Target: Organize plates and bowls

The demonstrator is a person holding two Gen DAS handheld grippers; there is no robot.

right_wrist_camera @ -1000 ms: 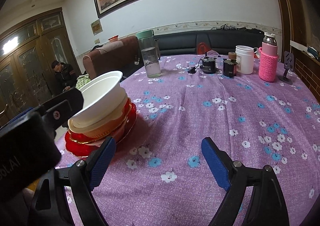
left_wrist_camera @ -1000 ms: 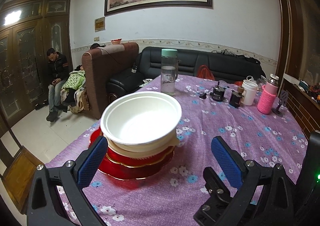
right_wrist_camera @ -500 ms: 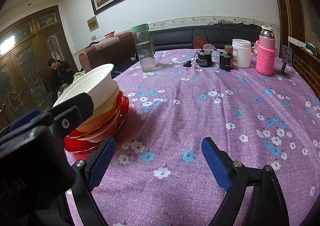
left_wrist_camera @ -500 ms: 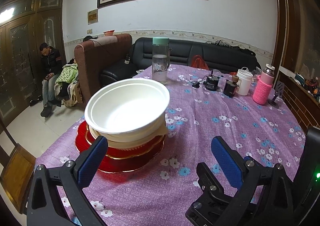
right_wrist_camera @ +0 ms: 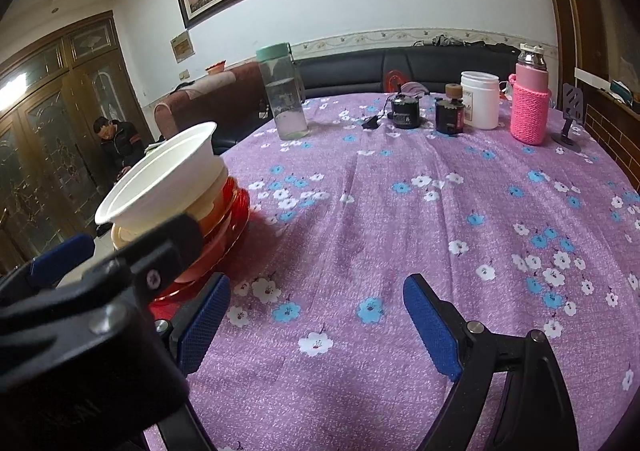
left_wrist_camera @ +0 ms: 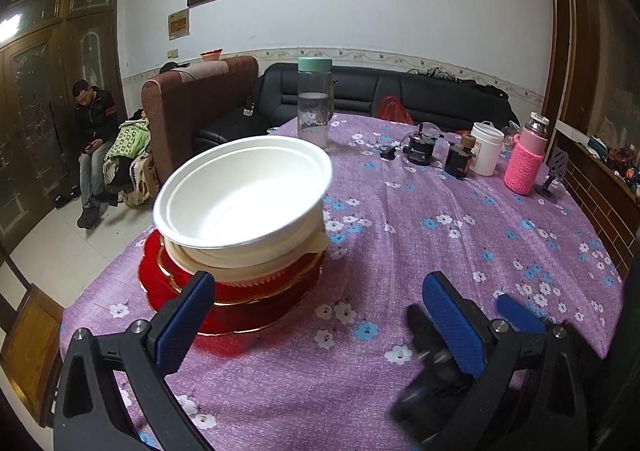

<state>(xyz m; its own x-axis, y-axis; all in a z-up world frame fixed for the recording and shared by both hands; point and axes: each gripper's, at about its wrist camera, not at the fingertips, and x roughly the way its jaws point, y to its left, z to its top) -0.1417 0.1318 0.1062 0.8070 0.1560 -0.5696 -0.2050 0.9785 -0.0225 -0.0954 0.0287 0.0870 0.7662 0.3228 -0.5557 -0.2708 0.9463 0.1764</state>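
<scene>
The left gripper [left_wrist_camera: 320, 315] is held wide open and empty at the bottom of the left wrist view, and the right gripper [right_wrist_camera: 316, 315] is likewise spread open with nothing between its blue pads at the bottom of the right wrist view. A purple flowered tablecloth [left_wrist_camera: 420, 251] is seen across the centre of both frames. At centre left, red plates [left_wrist_camera: 240, 303] are stacked, with a cream bowl [left_wrist_camera: 280, 255] set on them and a white bowl [left_wrist_camera: 244, 195] (tilted) on top. A clear bottle [left_wrist_camera: 314, 103] is placed at upper centre, upright.
</scene>
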